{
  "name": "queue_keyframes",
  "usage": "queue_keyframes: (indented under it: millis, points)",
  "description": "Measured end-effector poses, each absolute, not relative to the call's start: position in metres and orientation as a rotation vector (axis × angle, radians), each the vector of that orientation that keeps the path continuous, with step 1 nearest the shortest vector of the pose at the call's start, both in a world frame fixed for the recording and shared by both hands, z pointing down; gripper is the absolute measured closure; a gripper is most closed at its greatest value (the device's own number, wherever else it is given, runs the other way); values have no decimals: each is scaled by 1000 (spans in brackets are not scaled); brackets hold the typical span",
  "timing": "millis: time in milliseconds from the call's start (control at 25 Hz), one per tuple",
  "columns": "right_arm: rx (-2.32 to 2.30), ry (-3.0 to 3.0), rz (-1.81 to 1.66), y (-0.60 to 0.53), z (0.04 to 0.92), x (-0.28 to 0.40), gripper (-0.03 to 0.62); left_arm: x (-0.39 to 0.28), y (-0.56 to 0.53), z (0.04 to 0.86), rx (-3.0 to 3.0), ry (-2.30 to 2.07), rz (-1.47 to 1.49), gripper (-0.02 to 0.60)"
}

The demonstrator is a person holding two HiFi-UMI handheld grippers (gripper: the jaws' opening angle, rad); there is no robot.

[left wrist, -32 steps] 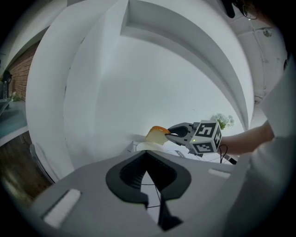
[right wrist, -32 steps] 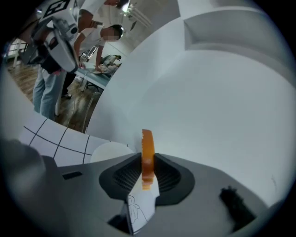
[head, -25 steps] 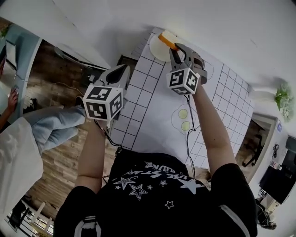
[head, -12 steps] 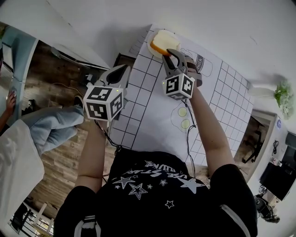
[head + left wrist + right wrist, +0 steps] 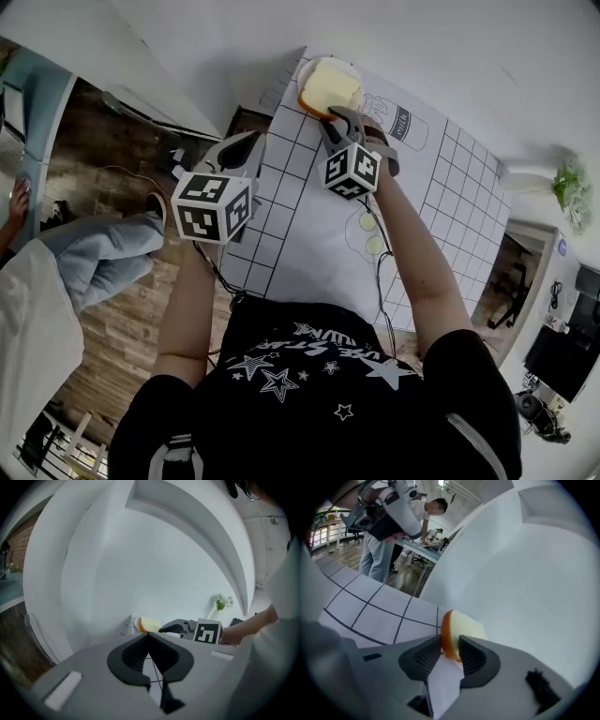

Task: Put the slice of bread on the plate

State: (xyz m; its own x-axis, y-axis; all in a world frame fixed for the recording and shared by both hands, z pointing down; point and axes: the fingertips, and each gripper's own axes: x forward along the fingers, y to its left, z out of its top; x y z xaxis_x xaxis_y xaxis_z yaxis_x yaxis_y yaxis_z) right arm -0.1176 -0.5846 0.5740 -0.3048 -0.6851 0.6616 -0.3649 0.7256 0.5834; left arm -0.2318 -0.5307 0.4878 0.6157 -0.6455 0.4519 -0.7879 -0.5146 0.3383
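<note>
The slice of bread (image 5: 330, 89), pale with an orange-brown crust, lies on the white plate (image 5: 304, 92) at the far end of the table. My right gripper (image 5: 336, 122) is at the slice's near edge. Its jaws are opening, with the crust edge (image 5: 449, 641) still between the pads and a thin gap showing. My left gripper (image 5: 253, 141) hovers off the table's left side, shut with nothing in it. From the left gripper view (image 5: 149, 634) the bread (image 5: 150, 624), plate (image 5: 136, 623) and right gripper (image 5: 165, 629) show ahead.
A white mat with a black grid (image 5: 291, 178) covers the table, printed with a milk bottle (image 5: 401, 122) and fried eggs (image 5: 370, 234). A white wall stands just behind the plate. The table's left edge drops to wood floor (image 5: 112, 178). People stand at a desk (image 5: 423, 515) in the background.
The right gripper came down and back toward me with the bread. The slice went from tilted up above the plate to lying flat on it, and the jaws widened. The left gripper stayed put.
</note>
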Motion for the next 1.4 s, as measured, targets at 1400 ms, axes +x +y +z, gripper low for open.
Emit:
queue_keyframes:
  millis: [1400]
  points:
    - [1137,-2532,-39,-363,380,2,565,-124,-349,399,2397,-1357,281,575]
